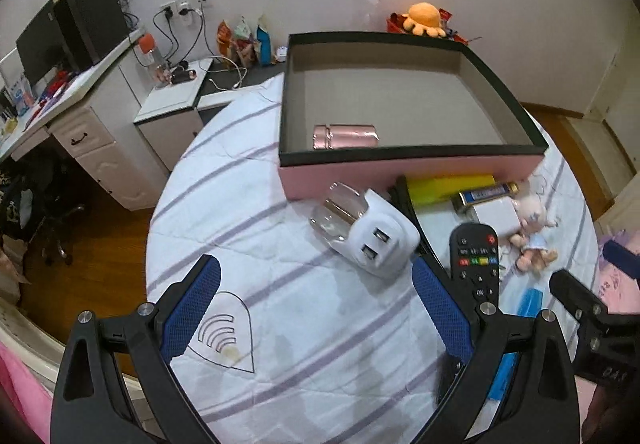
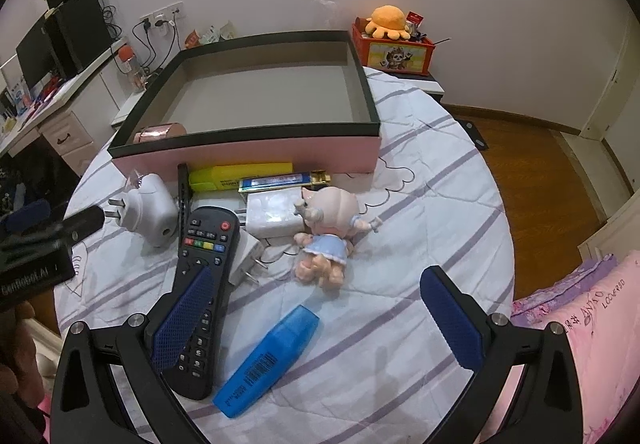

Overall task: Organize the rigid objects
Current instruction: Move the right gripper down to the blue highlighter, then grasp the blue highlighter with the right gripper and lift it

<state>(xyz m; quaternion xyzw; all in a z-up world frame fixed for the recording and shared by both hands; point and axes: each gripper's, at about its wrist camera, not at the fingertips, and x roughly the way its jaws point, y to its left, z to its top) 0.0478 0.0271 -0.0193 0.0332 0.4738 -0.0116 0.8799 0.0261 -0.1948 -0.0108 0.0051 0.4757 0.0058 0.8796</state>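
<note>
The box (image 1: 408, 164) sat at twelve o'clock holding one pink case (image 1: 345, 136), evidently the collection point. Both the left gripper (image 1: 316, 308) and right gripper (image 2: 320, 316) stood released, empty; the charger (image 1: 376, 244), remote (image 2: 204, 284) and marker (image 2: 268, 360) lay loose at six o'clock awaiting transfer.

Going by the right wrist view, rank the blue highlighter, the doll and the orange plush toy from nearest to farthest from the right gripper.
1. Blue highlighter, lying between the right gripper's open fingers.
2. Doll, farther up the cloth, mid-table.
3. Orange plush toy, by the back wall.
</note>
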